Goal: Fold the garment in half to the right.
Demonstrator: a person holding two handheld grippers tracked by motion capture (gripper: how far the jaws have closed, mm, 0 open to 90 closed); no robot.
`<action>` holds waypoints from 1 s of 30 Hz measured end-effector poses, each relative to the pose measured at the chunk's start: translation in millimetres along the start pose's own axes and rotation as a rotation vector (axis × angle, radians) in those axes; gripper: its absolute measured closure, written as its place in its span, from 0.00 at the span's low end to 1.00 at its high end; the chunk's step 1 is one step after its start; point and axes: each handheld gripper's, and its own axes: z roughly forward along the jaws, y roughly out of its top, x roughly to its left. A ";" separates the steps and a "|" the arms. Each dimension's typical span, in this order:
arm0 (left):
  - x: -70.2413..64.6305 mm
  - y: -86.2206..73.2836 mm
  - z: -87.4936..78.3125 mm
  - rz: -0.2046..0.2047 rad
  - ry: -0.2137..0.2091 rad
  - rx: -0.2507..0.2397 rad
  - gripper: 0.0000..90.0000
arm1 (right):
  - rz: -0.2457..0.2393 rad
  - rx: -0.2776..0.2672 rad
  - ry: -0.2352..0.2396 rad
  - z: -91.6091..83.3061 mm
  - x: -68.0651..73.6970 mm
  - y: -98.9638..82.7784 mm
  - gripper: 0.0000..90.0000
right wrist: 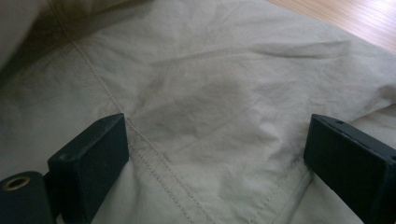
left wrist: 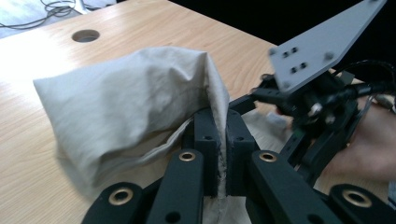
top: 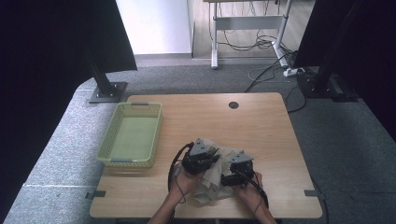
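A beige cloth garment (top: 219, 175) lies crumpled on the wooden table (top: 210, 121) near its front edge, between both hands. My left gripper (top: 205, 156) is shut on a fold of the beige cloth (left wrist: 140, 98), which rises between the two black pads (left wrist: 208, 135) and hangs off to the left. My right gripper (top: 236, 175) sits just right of it, low over the garment. In the right gripper view the jaws stand wide apart, and my right gripper (right wrist: 215, 149) hovers open over flat stitched beige cloth (right wrist: 201, 93). The right gripper (left wrist: 322, 93) also appears close by in the left gripper view.
A light green plastic basket (top: 131, 135) with nothing in it stands at the table's left side. A round cable hole (top: 233, 105) is near the far edge. Black stands and cables are on the floor beyond the table.
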 end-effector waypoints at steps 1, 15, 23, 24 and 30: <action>0.0 0.0 0.0 0.000 0.000 0.000 0.95 | 0.000 0.000 0.000 0.0 0.0 0.0 0.07; -1.2 -15.3 58.0 -0.014 -0.031 0.129 0.95 | 0.077 -0.026 -0.036 -39.0 -49.0 -16.2 0.11; 5.7 -20.6 70.6 -0.092 -0.080 0.138 0.79 | 0.051 -0.001 -0.043 -28.3 -47.6 -25.7 0.10; 6.0 -17.3 67.1 -0.102 -0.085 0.119 0.67 | 0.053 -0.001 -0.045 -28.5 -47.3 -26.0 0.10; 7.5 4.4 40.5 -0.082 -0.078 0.045 0.43 | 0.053 -0.001 -0.046 -28.4 -47.2 -26.0 0.10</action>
